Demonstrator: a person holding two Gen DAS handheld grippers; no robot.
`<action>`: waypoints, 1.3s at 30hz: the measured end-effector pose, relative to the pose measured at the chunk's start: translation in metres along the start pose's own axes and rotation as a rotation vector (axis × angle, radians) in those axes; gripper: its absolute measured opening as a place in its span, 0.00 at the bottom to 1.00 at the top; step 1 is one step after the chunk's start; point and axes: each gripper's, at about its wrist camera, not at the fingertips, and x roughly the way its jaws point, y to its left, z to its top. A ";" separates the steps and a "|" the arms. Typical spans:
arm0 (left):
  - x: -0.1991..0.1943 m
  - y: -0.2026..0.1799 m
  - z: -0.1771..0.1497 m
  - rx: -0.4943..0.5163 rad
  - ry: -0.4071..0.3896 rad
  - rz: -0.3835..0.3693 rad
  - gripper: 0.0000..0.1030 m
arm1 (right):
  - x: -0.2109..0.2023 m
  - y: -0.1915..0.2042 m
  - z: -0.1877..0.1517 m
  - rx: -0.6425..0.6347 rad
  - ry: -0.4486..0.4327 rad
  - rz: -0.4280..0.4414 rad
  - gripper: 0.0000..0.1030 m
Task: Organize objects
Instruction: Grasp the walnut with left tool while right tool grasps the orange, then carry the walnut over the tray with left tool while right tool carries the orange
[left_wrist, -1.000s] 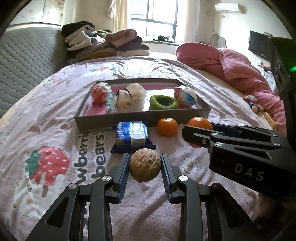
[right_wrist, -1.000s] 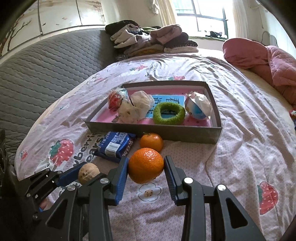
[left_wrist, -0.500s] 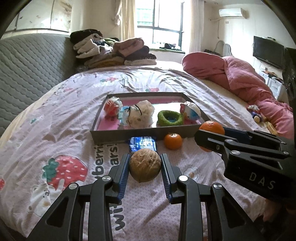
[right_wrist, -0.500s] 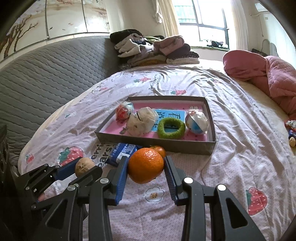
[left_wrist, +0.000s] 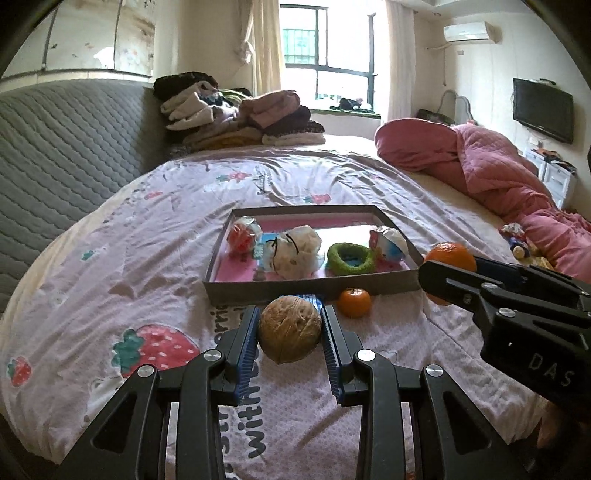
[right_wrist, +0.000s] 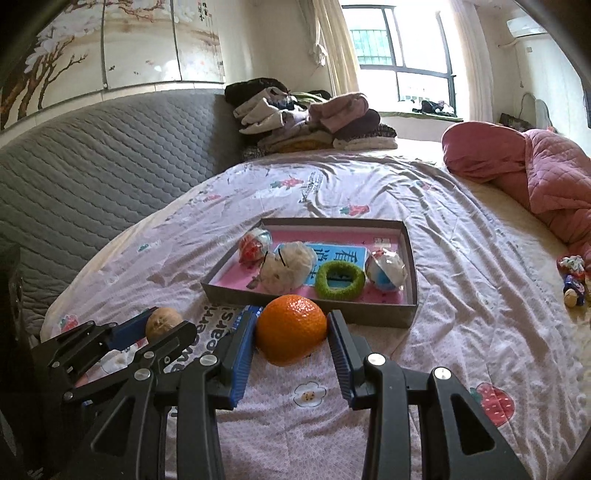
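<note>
My left gripper is shut on a brown walnut and holds it above the bed, in front of the grey tray. My right gripper is shut on a large orange, also raised before the tray. The tray holds a green ring, a white bag and two wrapped balls. A small tangerine lies on the sheet by the tray's front wall. A blue packet is mostly hidden behind the walnut.
The pink strawberry-print sheet covers the bed. A grey quilted headboard stands left. Folded clothes pile at the back, and a pink quilt lies right. Small toys sit at the right edge.
Both grippers have risen and drawn back from the tray with the walnut and the orange still held. The tray and tangerine now look farther away.
</note>
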 end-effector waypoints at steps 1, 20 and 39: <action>-0.001 0.000 0.001 -0.002 -0.002 0.001 0.33 | -0.002 0.000 0.001 -0.004 -0.004 -0.002 0.38; -0.016 0.007 0.022 -0.008 -0.050 0.031 0.33 | -0.019 0.003 0.007 -0.018 -0.062 -0.011 0.38; -0.002 0.030 0.065 -0.024 -0.105 0.044 0.33 | -0.020 0.006 0.036 -0.084 -0.138 -0.053 0.38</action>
